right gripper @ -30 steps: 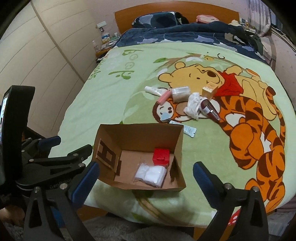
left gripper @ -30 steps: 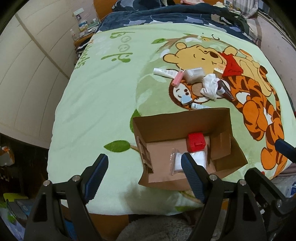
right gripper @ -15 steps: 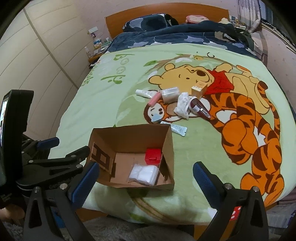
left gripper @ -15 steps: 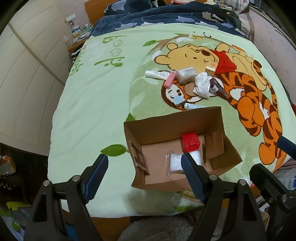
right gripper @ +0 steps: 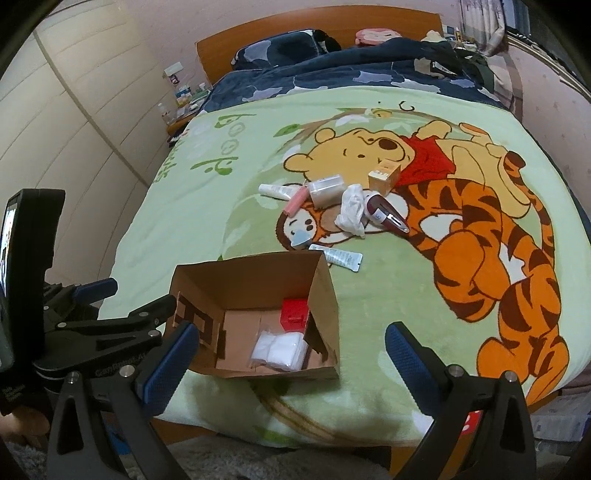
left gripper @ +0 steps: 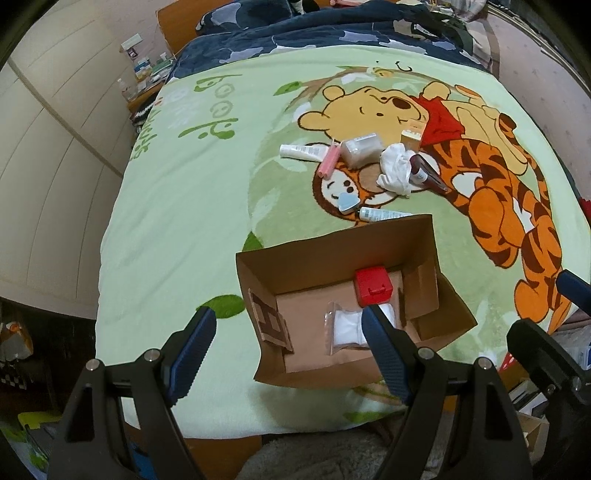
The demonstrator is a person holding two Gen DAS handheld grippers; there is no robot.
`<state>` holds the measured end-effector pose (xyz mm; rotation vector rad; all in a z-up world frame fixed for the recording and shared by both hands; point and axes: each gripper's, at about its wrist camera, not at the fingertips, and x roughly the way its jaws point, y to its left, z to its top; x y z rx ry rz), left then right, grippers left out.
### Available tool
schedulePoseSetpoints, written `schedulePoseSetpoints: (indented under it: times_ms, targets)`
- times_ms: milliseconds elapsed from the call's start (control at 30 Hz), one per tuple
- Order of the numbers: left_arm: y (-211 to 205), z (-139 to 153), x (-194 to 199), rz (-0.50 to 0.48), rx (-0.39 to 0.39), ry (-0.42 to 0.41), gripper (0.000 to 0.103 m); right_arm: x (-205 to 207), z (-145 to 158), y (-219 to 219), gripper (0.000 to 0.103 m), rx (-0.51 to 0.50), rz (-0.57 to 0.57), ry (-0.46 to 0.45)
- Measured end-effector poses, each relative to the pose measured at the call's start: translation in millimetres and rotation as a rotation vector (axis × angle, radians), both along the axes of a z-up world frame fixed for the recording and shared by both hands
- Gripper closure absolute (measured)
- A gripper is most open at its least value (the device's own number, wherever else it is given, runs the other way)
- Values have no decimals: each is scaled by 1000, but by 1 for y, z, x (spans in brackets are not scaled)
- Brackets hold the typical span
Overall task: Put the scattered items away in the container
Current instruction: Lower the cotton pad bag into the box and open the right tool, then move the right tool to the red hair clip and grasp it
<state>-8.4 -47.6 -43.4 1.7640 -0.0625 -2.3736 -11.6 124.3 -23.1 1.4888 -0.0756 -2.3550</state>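
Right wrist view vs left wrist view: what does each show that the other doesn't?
Only the right wrist view: the left tool's body from the side with its screen mount, the whole orange headboard, and the full white tube beyond the box.

Only the left wrist view: part of the right tool at the right edge, and dark floor clutter at the left.

Both: the cardboard box holding a red case and a white packet, the scattered pile, both tools open and empty.

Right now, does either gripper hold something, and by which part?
Nothing is held. The left gripper and the right gripper both stand open and empty.
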Motion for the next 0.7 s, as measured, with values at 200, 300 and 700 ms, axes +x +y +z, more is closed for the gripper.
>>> schedulePoseSetpoints:
  times_ms: [200, 300, 700]
  targets:
    - [5, -1, -7, -25, 15, -1, 21, -8, 0, 16, 0, -5, -58, 5]
    - [6, -1, -9, -41, 48, -1, 21, -15, 0, 30, 0, 5, -100, 12]
    - [-57, -20, -29, 155, 49, -91, 9, -64, -18, 101, 0, 113, -257, 24]
